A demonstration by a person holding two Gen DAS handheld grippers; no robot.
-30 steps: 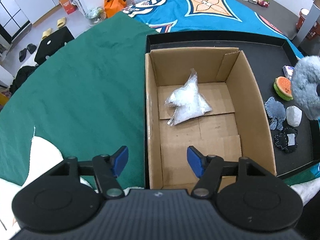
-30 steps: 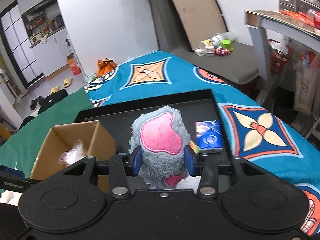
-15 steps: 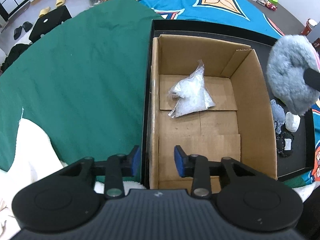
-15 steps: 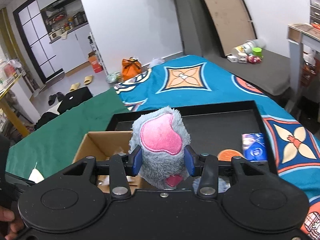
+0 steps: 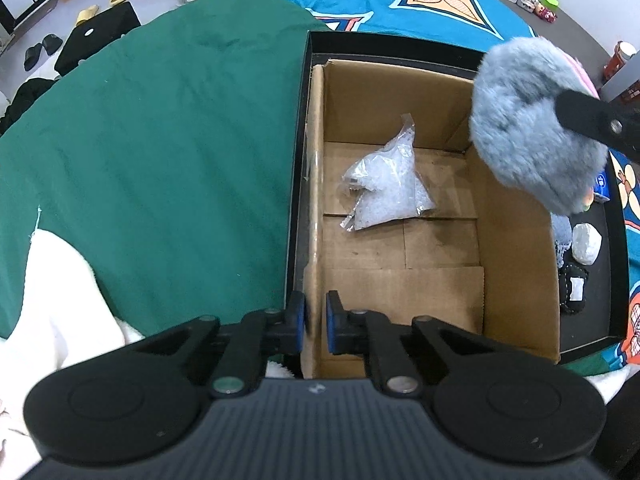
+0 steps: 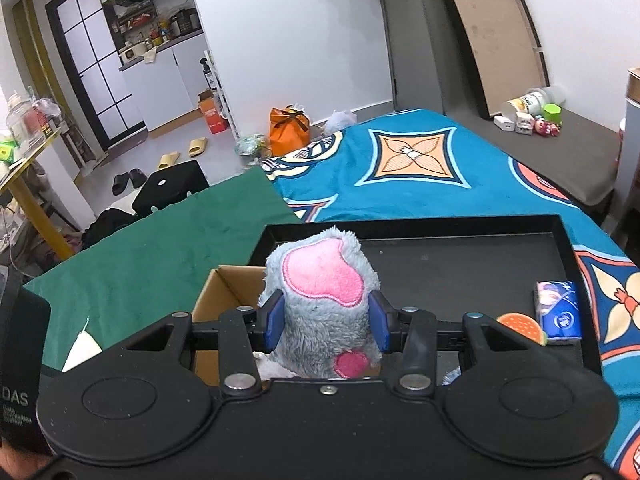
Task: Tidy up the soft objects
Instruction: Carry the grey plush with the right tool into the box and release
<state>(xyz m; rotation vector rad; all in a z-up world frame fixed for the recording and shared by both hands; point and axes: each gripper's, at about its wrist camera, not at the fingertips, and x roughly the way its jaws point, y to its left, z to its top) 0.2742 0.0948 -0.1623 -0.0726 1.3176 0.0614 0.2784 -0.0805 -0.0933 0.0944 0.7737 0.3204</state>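
Observation:
An open cardboard box (image 5: 516, 264) stands at the left end of a black tray (image 5: 298, 160), with a clear plastic bag of white filling (image 5: 384, 184) on its floor. My left gripper (image 5: 315, 320) points down and is shut on the box's near left wall, one pad on each side. My right gripper (image 6: 326, 320) is shut on a fluffy grey plush toy (image 6: 324, 292) with a pink patch. In the left wrist view the plush (image 5: 528, 128) hangs above the box's far right corner. In the right wrist view the box (image 6: 224, 292) shows just left of and below the toy.
On the tray (image 6: 440, 268) right of the box lie a blue tissue pack (image 6: 558, 312), an orange burger-like toy (image 6: 520, 326), a white lump (image 5: 586, 242), a grey lace piece (image 5: 560, 228) and a black pouch (image 5: 574, 292). A green cloth (image 5: 160, 140) lies left of the tray and a white fabric (image 5: 52, 300) near left.
My left gripper's jaws closed from wide apart onto the box's left wall. My right gripper carried the plush leftward, from over the tray to above the box's right corner.

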